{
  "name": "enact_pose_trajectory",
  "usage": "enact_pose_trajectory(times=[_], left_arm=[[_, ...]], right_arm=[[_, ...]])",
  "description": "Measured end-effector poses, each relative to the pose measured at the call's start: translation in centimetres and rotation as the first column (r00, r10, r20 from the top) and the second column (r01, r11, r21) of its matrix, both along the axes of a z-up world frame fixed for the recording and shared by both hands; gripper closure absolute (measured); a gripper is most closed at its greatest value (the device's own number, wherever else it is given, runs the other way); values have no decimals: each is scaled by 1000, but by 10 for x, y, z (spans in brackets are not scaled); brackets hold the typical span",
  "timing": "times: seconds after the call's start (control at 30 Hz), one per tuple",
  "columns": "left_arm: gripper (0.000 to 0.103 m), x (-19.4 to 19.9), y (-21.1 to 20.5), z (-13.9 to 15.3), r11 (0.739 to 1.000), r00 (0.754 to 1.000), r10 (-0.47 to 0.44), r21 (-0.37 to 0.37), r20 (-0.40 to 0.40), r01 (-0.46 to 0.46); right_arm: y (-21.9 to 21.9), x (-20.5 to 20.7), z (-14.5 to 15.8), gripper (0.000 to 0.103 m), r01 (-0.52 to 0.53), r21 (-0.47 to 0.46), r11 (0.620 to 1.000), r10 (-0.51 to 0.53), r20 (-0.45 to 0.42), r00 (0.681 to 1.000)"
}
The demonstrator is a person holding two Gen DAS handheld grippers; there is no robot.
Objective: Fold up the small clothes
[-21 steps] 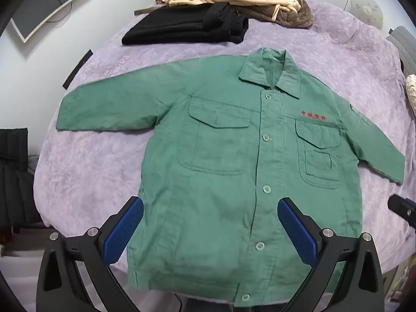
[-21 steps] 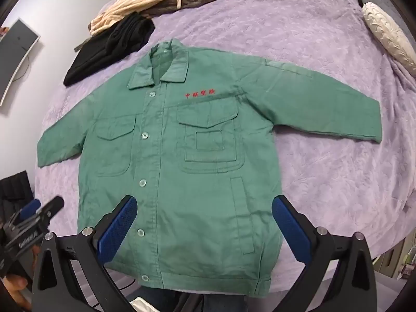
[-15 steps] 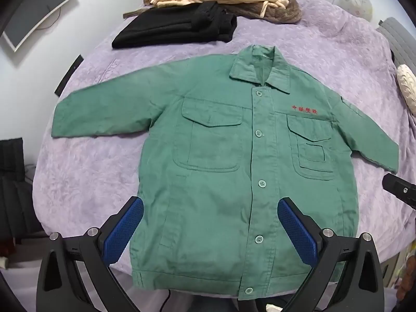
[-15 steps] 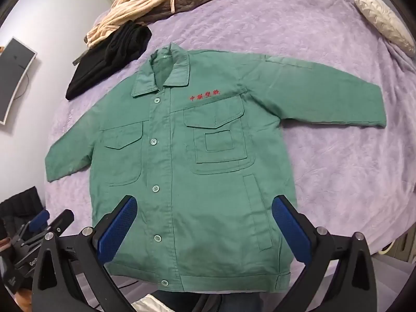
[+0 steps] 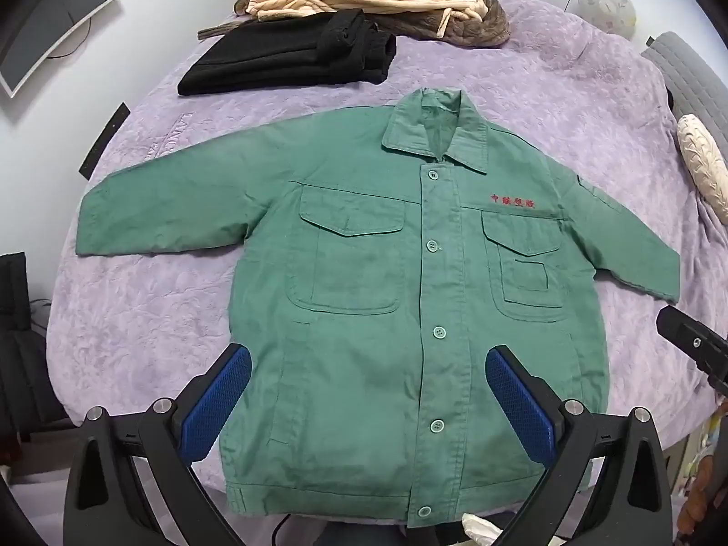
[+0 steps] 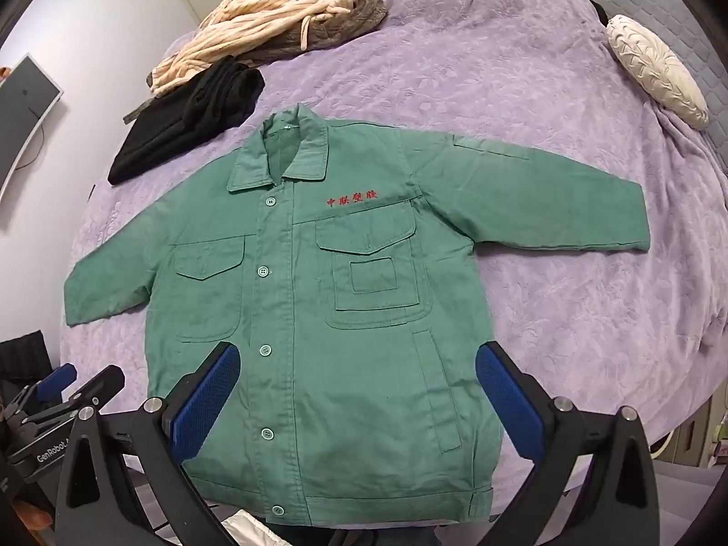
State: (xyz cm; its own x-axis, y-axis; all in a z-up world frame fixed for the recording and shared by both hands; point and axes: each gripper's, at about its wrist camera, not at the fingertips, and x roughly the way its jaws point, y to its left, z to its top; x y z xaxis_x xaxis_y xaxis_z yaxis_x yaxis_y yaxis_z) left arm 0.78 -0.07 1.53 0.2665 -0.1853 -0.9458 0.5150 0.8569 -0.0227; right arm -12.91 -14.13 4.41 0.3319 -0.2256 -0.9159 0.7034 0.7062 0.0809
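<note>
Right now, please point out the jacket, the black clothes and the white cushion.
jacket (image 5: 364, 355), left wrist view, front panel.
black clothes (image 5: 282, 59), left wrist view, middle of the pile.
white cushion (image 6: 655, 68), right wrist view, its top.

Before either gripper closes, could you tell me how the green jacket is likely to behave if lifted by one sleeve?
The green jacket lies flat, so it will probably drape rather than hold shape. Its pockets and buttoned front suggest thick cloth, likely heavy for a small garment. On the textured purple bedspread it would probably drag and bunch.

Matt cotton-like green jacket (image 5: 400, 327)
</note>
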Motion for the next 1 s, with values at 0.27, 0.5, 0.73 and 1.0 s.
enact_pose_trajectory(times=[0.27, 0.5, 0.73, 1.0], left_arm=[[0, -6, 3, 3, 1000, 1000, 17, 12, 20, -17], [0, -7, 4, 6, 1000, 999, 18, 17, 27, -18], [0, -10, 6, 7, 1000, 999, 22, 20, 31, -23], [0, -11, 11, 8, 999, 999, 30, 20, 33, -31]], right_arm=[[4, -2, -3, 0, 2, 15, 1000, -2, 0, 1000], [8, -1, -2, 0, 5, 13, 1000, -5, 1, 1000], [9, -3, -2, 0, 10, 17, 1000, -10, 1, 1000], [14, -2, -4, 0, -1, 15, 1000, 1, -4, 1000]])
